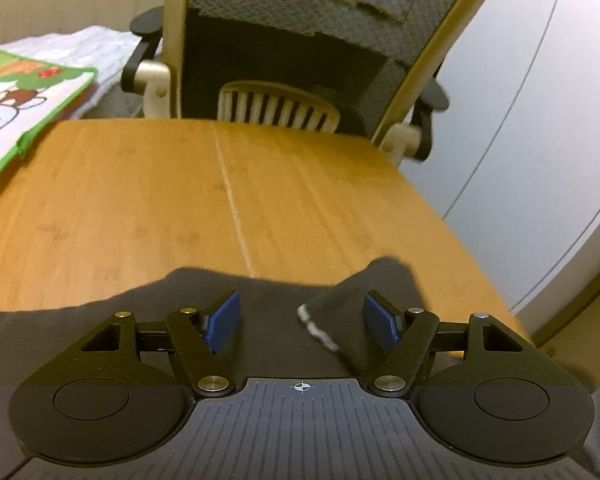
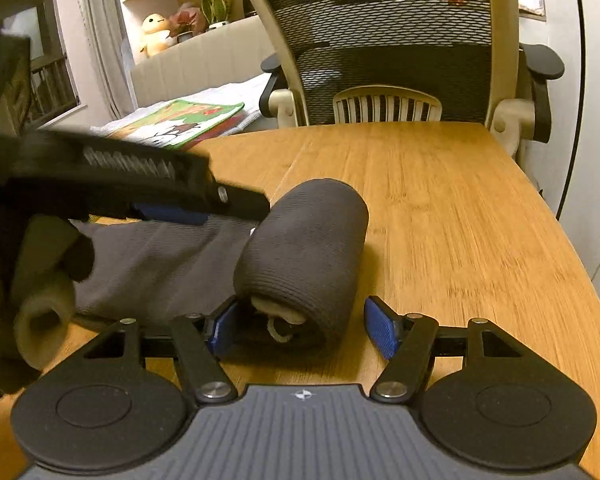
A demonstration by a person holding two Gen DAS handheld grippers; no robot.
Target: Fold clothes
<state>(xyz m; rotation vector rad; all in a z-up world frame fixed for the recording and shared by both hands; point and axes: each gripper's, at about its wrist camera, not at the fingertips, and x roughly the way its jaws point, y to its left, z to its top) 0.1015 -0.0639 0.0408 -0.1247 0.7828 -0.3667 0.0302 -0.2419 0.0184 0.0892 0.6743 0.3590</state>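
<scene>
A dark grey ribbed garment [image 2: 156, 264] lies on the wooden table [image 2: 440, 216], its right end rolled into a thick roll [image 2: 304, 252]. My right gripper [image 2: 300, 326] is open, its blue pads on either side of the roll's near end. My left gripper [image 1: 302, 316] is open and hovers low over the flat part of the garment [image 1: 272, 320], with a raised fold showing a white edge [image 1: 340, 312] by its right pad. The left gripper also shows in the right wrist view [image 2: 204, 204], reaching in from the left above the cloth.
A mesh office chair [image 2: 380, 40] stands at the table's far edge. A green-edged cartoon cloth [image 1: 16, 104] lies at the far left on a white textured cloth [image 1: 84, 48]. The table's right edge [image 1: 460, 240] drops off to the floor.
</scene>
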